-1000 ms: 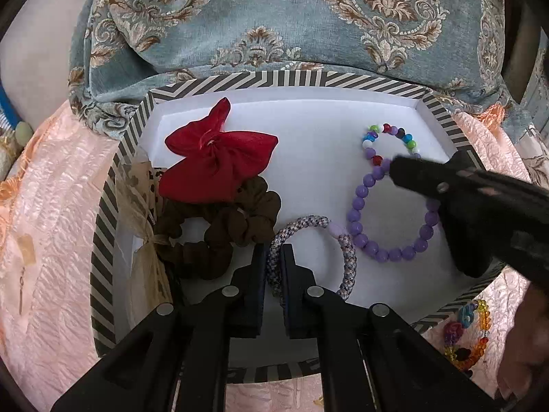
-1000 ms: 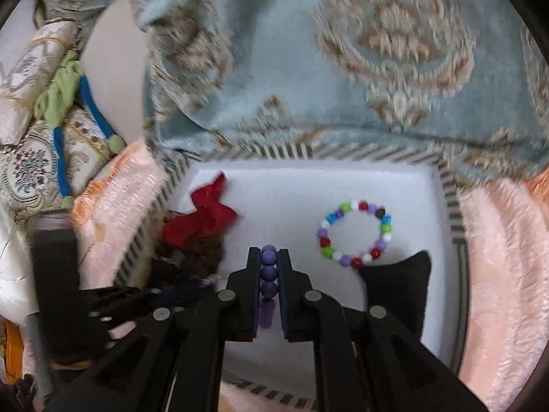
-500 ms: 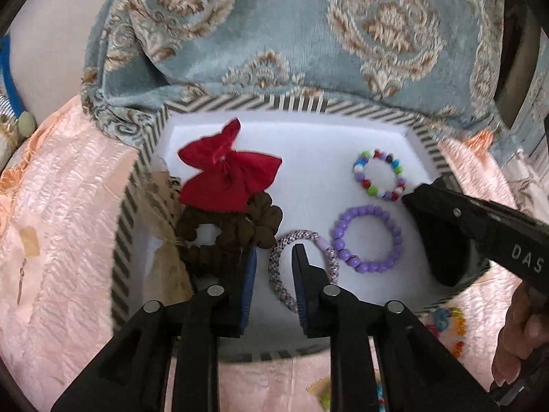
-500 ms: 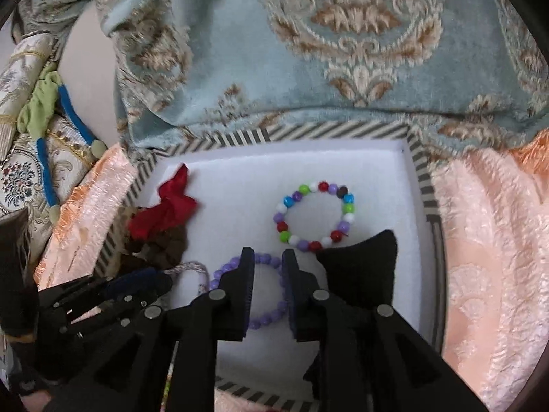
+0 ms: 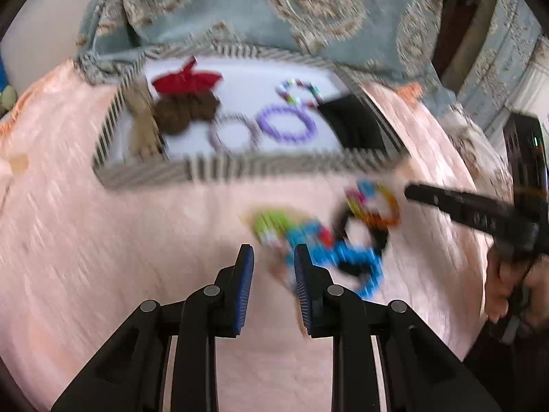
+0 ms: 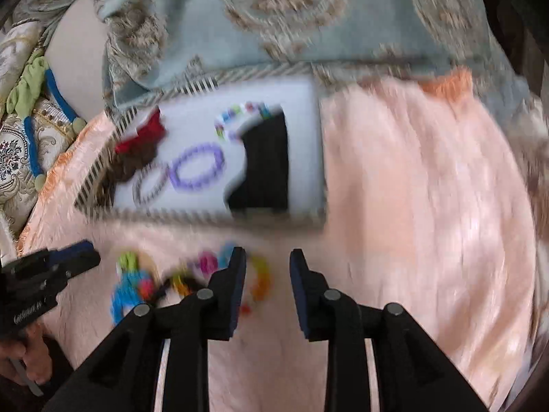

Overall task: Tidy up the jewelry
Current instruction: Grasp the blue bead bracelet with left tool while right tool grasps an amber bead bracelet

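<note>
The striped tray lies on the peach cloth and holds a red bow, a brown scrunchie, a grey braided bracelet, a purple bead bracelet, a multicolour bead bracelet and a black pouch. Several bright loose bracelets lie on the cloth in front of the tray. My left gripper is open and empty just left of them. My right gripper is open and empty at their right end. Both views are blurred.
A blue-grey patterned cushion lies behind the tray. Peach cloth spreads to the right. A green and blue cord lies at far left. The right gripper's arm shows at the right of the left wrist view.
Both grippers let go of their bracelets in the tray, opened wider and pulled back out of the tray toward the loose bracelets on the cloth.
</note>
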Action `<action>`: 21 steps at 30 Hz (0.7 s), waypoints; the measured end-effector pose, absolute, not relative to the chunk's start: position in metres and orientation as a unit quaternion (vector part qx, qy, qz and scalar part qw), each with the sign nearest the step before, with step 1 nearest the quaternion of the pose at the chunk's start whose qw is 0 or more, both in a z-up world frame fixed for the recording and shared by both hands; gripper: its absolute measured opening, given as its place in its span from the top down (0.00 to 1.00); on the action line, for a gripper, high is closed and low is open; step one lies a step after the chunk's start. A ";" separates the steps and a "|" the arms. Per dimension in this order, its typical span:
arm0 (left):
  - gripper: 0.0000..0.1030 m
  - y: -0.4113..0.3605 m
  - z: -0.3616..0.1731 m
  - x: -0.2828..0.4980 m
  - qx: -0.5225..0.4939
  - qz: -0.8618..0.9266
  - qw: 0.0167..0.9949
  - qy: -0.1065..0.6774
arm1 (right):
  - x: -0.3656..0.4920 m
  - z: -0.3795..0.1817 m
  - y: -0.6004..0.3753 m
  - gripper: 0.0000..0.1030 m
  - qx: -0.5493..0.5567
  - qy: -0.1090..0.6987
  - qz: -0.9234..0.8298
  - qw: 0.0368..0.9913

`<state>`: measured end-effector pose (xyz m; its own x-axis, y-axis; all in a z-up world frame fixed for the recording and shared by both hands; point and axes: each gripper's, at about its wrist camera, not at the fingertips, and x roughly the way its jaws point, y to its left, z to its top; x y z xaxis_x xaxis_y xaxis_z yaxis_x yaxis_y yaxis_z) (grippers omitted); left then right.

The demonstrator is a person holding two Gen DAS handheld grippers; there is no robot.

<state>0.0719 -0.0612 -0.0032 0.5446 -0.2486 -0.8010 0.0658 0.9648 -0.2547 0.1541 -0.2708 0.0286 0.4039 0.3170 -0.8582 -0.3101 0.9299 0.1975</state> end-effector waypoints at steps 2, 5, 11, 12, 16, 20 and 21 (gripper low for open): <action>0.93 -0.071 -0.007 0.064 -0.091 -0.091 0.875 0.468 | 0.149 0.026 -0.271 0.74 -0.015 0.518 0.186 0.835; 0.93 -0.079 -0.011 0.065 -0.096 -0.094 0.871 0.472 | 0.149 0.021 -0.272 0.74 -0.020 0.526 0.180 0.831; 0.93 -0.091 -0.018 0.068 -0.092 -0.108 0.863 0.485 | 0.151 0.019 -0.266 0.74 -0.017 0.527 0.189 0.828; 0.93 -0.093 -0.018 0.067 -0.087 -0.108 0.864 0.484 | 0.150 0.019 -0.265 0.74 -0.019 0.526 0.192 0.829; 0.93 -0.094 -0.016 0.064 -0.089 -0.116 0.862 0.485 | 0.149 0.019 -0.261 0.74 -0.024 0.526 0.198 0.827; 0.93 -0.093 -0.013 0.064 -0.095 -0.117 0.865 0.479 | 0.152 0.010 -0.259 0.74 -0.027 0.537 0.194 0.821; 0.93 -0.093 -0.011 0.064 -0.099 -0.119 0.866 0.476 | 0.153 0.008 -0.258 0.74 -0.026 0.538 0.193 0.820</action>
<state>0.0635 -0.0925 -0.0115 0.5187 -0.2998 -0.8007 0.1106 0.9522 -0.2848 0.1531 -0.2579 0.0076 0.3456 0.2893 -0.8927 -0.3452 0.9238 0.1658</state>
